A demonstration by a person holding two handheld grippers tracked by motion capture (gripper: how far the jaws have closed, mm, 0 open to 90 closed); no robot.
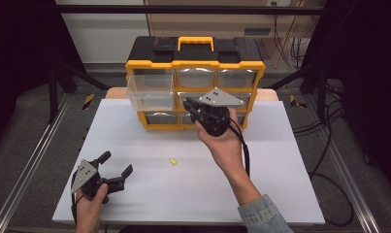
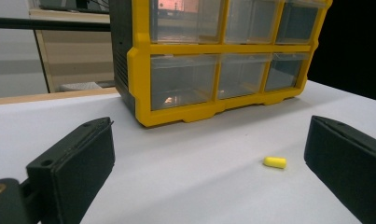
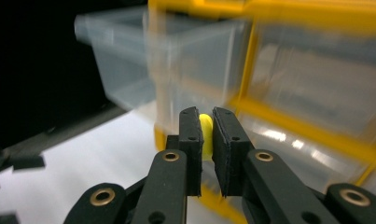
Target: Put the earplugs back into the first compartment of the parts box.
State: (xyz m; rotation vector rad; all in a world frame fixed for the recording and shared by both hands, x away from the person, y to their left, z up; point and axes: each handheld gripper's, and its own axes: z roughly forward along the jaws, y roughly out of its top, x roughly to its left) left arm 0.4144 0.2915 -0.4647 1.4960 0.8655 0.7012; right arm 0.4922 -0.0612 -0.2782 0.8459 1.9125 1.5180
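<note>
On the white table (image 1: 149, 141), the right claw (image 3: 205, 128) pinches a yellow plug (image 3: 205, 126); the left claw (image 1: 116, 167) rests spread.

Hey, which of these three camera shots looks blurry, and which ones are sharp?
Right gripper view: the organizer behind is smeared, while the right gripper and its yellow piece stay crisp. Left gripper view and high view: sharp.
</note>
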